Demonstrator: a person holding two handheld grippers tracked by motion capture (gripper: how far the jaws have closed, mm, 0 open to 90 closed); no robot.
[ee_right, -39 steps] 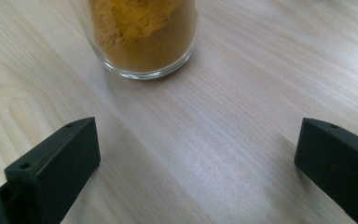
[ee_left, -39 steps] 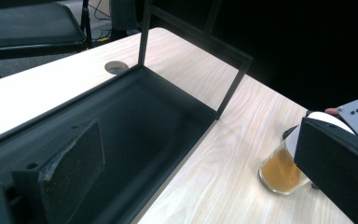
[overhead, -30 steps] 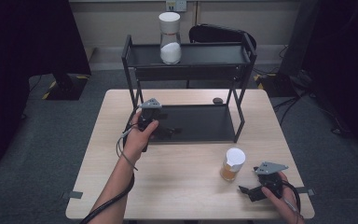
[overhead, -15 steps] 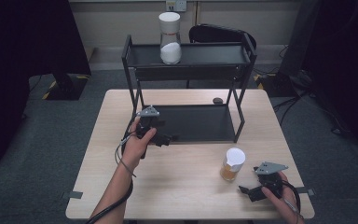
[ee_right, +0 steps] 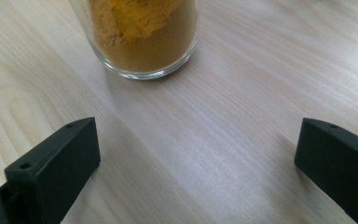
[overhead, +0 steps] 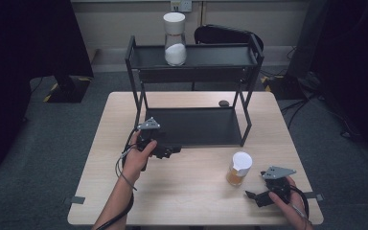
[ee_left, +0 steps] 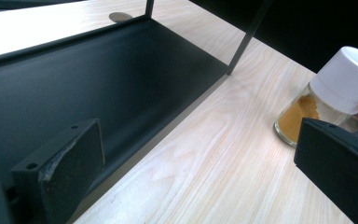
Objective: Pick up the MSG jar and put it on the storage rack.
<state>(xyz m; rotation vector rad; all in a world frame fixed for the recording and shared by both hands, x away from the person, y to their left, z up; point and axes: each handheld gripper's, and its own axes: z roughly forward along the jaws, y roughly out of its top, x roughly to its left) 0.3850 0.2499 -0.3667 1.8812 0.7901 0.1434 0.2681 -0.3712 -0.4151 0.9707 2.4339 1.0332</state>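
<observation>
Count: two grippers, two jars, one two-tier black rack (overhead: 249, 86), one small dark disc (overhead: 224, 102), all on or over one light wood table (overhead: 191, 201).

Left side: left gripper (overhead: 171, 150) sat in the person's left hand (overhead: 136, 160), right at the front left corner of the rack's lower shelf (overhead: 196, 125). Jaws released, wide apart, nothing between them. In the left gripper view one jaw hung over the shelf lip, the other over bare wood, pointing toward the spice jar (ee_left: 326, 100). Cable looped down beside the wrist.

Centre: rack stood toward the back of the table. Lower shelf was bare. On the top shelf (overhead: 220, 55), left of middle, stood a jar of white powder (overhead: 175, 40) with a white lid, upright. The disc lay on the table behind the lower shelf, between the rear posts. Front posts and the shelf's front lip were the obstacles between the jar and the shelf.

Right side: spice jar (overhead: 239, 168), glass, orange-brown powder, white lid, upright on the table just in front of the rack's right front post (overhead: 244, 125), apart from it. Right gripper (overhead: 251, 195) was held low near the front right table edge, just beside the jar, not touching. Jaws released, wide; the right gripper view showed the jar base (ee_right: 142, 35) ahead of the gap, wood between.

Open wood ran along the front, between the two hands.
</observation>
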